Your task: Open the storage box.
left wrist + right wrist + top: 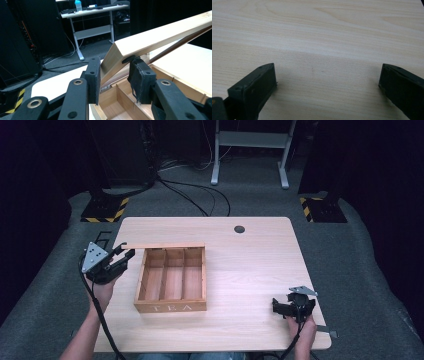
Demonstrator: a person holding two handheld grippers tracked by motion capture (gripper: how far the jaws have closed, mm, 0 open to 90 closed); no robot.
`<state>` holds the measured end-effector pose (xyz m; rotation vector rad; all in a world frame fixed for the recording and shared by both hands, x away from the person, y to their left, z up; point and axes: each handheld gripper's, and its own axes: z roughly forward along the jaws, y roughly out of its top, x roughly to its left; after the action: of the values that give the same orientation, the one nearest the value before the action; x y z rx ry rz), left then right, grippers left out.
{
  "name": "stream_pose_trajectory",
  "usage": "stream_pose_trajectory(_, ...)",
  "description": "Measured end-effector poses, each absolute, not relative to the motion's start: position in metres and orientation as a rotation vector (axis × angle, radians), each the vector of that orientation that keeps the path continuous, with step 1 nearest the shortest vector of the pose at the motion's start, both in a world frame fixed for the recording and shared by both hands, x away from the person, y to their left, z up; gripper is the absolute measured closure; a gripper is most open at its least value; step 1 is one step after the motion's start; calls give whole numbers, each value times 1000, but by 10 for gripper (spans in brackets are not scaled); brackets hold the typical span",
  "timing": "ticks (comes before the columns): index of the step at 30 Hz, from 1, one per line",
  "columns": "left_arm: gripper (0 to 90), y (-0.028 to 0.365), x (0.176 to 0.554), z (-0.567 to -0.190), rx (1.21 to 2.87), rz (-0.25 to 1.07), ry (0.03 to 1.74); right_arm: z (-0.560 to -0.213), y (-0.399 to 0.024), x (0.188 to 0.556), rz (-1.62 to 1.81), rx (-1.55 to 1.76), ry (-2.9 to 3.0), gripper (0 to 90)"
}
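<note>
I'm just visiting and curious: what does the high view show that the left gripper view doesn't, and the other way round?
High view alone: the whole table, the right tool open near its right edge, and "TEA" on the wooden box.

Left gripper view alone: a desk with a blue bottle behind.

Both: the left tool astride the raised lid, and the box's empty compartments.

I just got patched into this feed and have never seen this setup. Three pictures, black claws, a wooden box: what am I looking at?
No robot: a person holds a two-jaw gripper in each hand. The high view looks down on the table; the other two come from cameras riding on each gripper. The left gripper has its jaws around a corner of the raised lid of a wooden tea box, whose compartments look empty. Whether the pads actually press the lid, I cannot tell. The right gripper rests open near the table's right front, holding nothing.
</note>
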<state>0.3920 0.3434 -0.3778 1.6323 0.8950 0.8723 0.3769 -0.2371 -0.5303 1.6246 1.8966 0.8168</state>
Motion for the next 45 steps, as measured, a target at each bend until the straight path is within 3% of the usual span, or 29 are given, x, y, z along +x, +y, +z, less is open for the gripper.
stream_pose_trajectory(10,617,341,376,-390,1649,903,891,-530,-237,377,817,1625,1896,7)
stream_pose_trajectory(45,597,346,342,-440,1682,802,899,-530,-237,377,817,1625,1896,7)
